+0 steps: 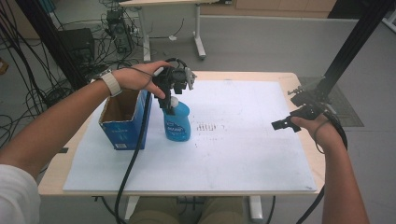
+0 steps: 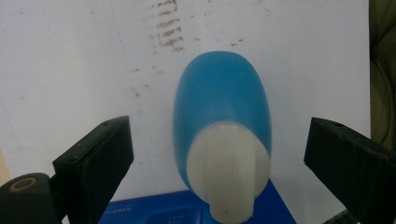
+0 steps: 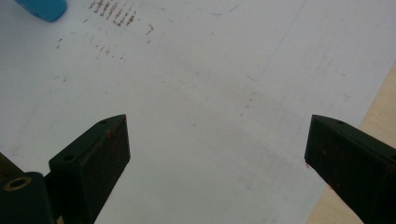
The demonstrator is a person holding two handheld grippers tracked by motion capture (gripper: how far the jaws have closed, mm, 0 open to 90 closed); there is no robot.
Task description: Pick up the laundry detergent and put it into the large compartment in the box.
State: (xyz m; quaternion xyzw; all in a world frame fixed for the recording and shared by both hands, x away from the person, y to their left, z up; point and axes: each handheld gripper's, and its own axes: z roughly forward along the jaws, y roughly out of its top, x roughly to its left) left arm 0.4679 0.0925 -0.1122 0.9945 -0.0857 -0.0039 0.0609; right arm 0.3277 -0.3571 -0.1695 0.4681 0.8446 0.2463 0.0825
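A blue bottle (image 1: 177,122) with a white cap (image 2: 229,170) stands on a big white sheet (image 1: 243,144) that covers most of the bench (image 1: 306,81). The wood of the bench shows as a pale strip round the sheet. The sheet has small brown marks (image 1: 208,126) near its middle and some faint scuffs. Just left of the bottle stands a blue box (image 1: 125,119), open at the top, touching or almost touching it. The left hand-held gripper (image 1: 169,105) hangs right over the bottle and points down. In the left gripper view its jaws are spread wide, one on each side of the cap, and they do not touch it. The right hand-held gripper (image 1: 280,124) is well apart from the bottle, near the right edge of the bench. Its jaws are spread wide too, with nothing between them but bare sheet. A black cable (image 1: 133,161) runs from the left one down past the box and off the front edge. Past the bench the floor (image 1: 261,46) is grey. Many black wires (image 1: 28,88) lie on it at the left, and the legs of another table (image 1: 200,44) stand at the back. A black post (image 1: 355,42) leans up at the right.
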